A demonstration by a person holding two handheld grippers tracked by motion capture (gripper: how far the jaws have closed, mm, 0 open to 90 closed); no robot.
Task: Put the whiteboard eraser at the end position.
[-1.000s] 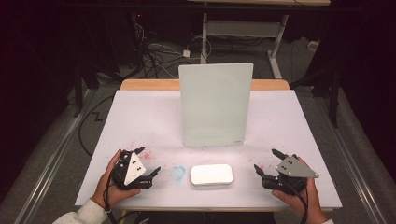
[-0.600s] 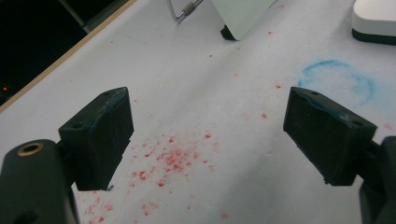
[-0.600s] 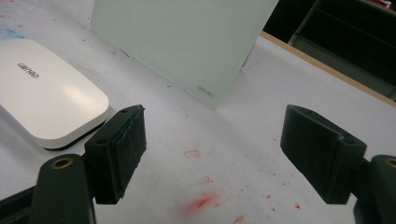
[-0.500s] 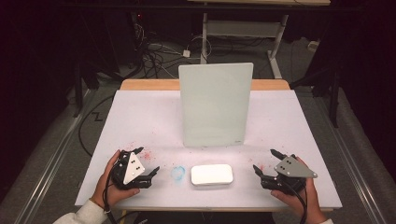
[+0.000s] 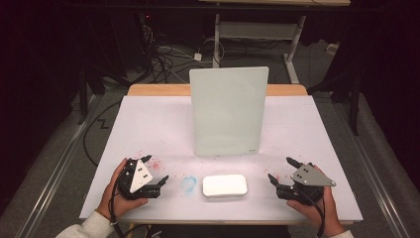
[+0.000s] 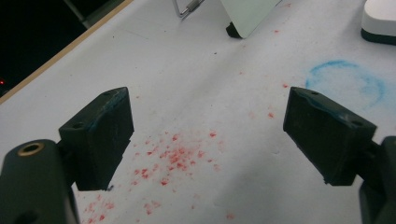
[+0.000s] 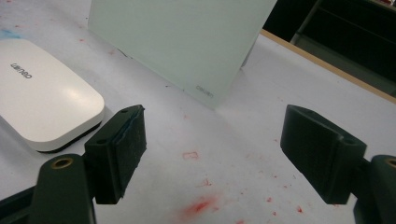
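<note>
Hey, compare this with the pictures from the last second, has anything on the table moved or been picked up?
Nothing visibly changed. The left tongs and right tongs rest open near the table's front edge, holding nothing. The white eraser lies between them, and the board stands upright behind it, both where they were.

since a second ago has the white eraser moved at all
No. The white eraser lies in the same spot in front of the upright board, beside the blue ring mark.
</note>
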